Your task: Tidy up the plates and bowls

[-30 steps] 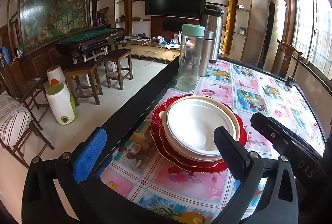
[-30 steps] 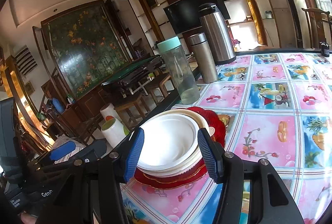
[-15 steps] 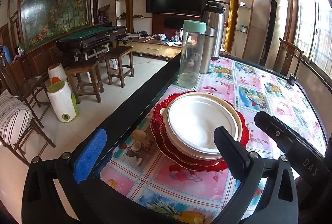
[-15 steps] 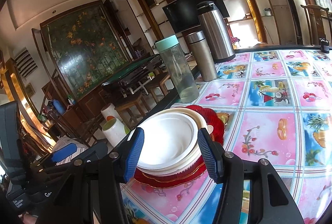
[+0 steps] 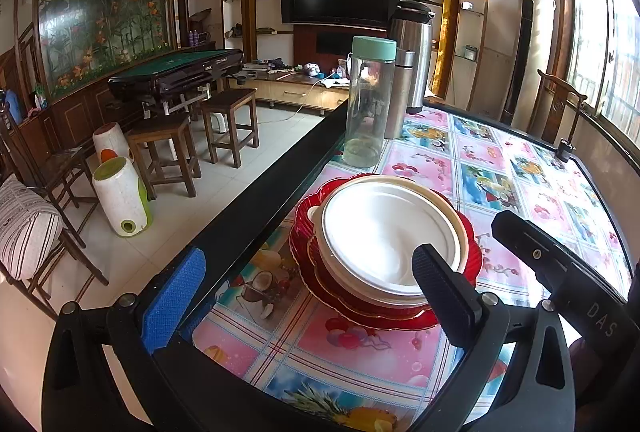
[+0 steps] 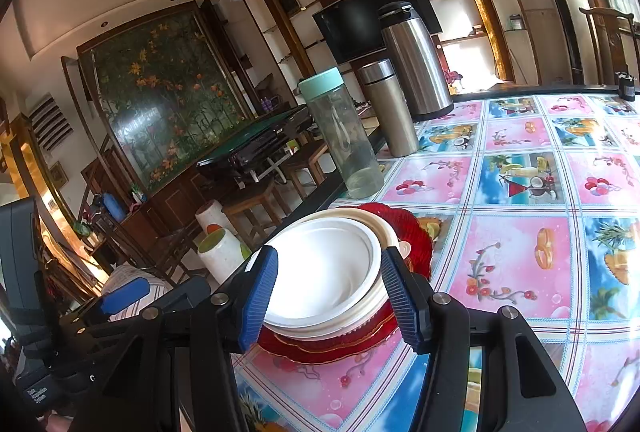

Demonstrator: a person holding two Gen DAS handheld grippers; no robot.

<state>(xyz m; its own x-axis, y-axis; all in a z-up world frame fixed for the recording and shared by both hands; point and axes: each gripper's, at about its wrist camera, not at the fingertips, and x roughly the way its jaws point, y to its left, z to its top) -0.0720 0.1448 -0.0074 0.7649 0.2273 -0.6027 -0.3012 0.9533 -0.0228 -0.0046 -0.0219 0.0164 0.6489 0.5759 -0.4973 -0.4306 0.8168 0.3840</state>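
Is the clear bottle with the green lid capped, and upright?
Capped and upright: the clear bottle stands on the table with its green lid seated on top.

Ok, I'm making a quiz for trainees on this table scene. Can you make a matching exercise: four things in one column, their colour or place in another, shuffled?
Things:
1. white bowl
2. scalloped plate
3. clear bottle
4. tall steel flask

Descriptions:
A. mint-green lid
B. red, at the bottom of the stack
C. farthest back on the table, black top
D. top of the stack, seen between the fingers of the open right gripper

Pairs: 1-D, 2-B, 3-A, 4-C
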